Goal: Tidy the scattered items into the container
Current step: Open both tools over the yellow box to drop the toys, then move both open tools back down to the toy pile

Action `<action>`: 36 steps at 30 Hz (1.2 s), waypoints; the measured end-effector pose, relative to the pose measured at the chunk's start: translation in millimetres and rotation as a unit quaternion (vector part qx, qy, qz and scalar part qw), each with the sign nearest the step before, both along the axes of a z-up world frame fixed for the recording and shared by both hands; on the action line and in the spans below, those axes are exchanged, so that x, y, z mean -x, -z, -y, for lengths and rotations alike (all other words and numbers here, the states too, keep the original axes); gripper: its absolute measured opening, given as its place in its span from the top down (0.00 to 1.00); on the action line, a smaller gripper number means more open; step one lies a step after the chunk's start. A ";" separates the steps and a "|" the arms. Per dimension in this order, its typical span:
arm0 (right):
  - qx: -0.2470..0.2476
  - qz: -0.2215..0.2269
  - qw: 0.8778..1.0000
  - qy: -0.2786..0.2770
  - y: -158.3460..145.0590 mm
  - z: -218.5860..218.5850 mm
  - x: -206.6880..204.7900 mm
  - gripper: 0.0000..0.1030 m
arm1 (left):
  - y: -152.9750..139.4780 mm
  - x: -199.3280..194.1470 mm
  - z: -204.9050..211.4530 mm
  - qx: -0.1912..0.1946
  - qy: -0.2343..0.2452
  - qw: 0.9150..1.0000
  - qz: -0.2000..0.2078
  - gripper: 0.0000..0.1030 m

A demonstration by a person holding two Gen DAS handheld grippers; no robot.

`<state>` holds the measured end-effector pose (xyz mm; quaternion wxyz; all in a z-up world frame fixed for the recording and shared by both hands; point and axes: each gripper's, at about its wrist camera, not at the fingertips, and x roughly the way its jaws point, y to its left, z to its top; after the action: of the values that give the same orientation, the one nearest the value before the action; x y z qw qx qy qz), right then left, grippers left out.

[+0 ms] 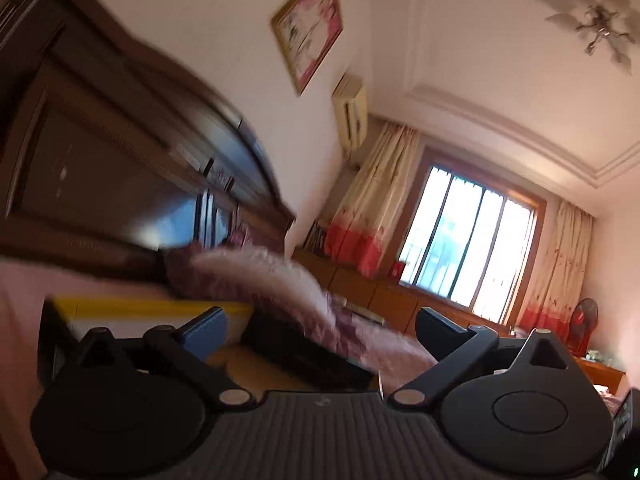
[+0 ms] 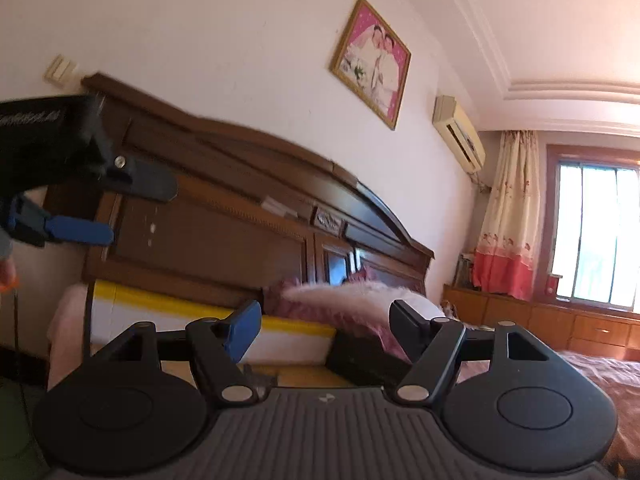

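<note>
In the left wrist view my left gripper (image 1: 320,332) is open, its blue pad and black finger wide apart with nothing between them. Beyond it are a white box with a yellow rim (image 1: 152,306) and a dark block (image 1: 296,350), both blurred. My right gripper (image 2: 326,332) is open too and holds nothing. Ahead of it stand the same yellow-rimmed box (image 2: 168,304) and the dark block (image 2: 360,354). In the right wrist view the left gripper (image 2: 140,208) hangs open at the upper left, above the box. I cannot make out any scattered items.
A dark wooden headboard (image 2: 240,220) rises behind the box. A pink fluffy pillow (image 2: 352,292) lies on the bed at the right. Low wooden cabinets (image 2: 560,324) run under the window. A framed photo (image 2: 372,64) hangs on the wall.
</note>
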<state>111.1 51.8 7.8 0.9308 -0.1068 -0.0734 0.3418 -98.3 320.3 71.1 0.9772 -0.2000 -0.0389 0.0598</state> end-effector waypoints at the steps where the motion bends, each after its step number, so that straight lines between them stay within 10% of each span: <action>1: 0.006 -0.016 1.000 0.000 8.6 8.0 7.0 0.31 | 1.9 3.4 4.8 0.003 0.007 1.000 -0.010 0.02; 10: 0.066 -0.063 0.996 0.016 69.3 110.1 74.5 0.31 | 10.2 11.7 98.9 -0.015 0.060 0.995 -0.074 0.00; 18: -0.003 -0.087 0.983 0.163 32.2 221.6 58.0 0.42 | 20.5 -51.0 239.6 -0.070 0.097 0.987 -0.107 0.04; 19: -0.005 -0.083 0.980 0.181 26.5 237.5 55.5 0.43 | 23.4 -58.3 255.2 -0.070 0.098 0.987 -0.110 0.09; 21: 0.024 -0.064 0.972 0.225 19.7 268.5 52.0 0.45 | 31.5 -85.8 285.9 -0.058 0.132 0.981 -0.128 0.60; 23: 0.079 -0.033 0.959 0.270 18.2 301.4 48.7 0.46 | 37.7 -112.1 312.2 -0.028 0.173 0.973 -0.147 0.80; 26: 0.115 -0.029 0.938 0.326 34.9 363.3 43.0 0.49 | 52.4 -152.0 359.4 -0.021 0.201 0.969 -0.141 0.80; 30: 0.067 -0.110 0.892 0.434 51.0 426.5 15.2 0.70 | 73.5 -193.5 422.1 -0.126 0.131 0.981 -0.068 0.77; 36: -0.033 -0.195 0.893 0.404 63.8 452.8 11.7 0.70 | 114.1 -217.6 450.6 -0.196 0.093 0.972 -0.095 0.63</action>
<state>99.5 -401.0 -56.0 0.9873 -0.0272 0.1477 -0.0526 119.4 -130.4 -43.0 0.9979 -0.0007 0.0617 -0.0213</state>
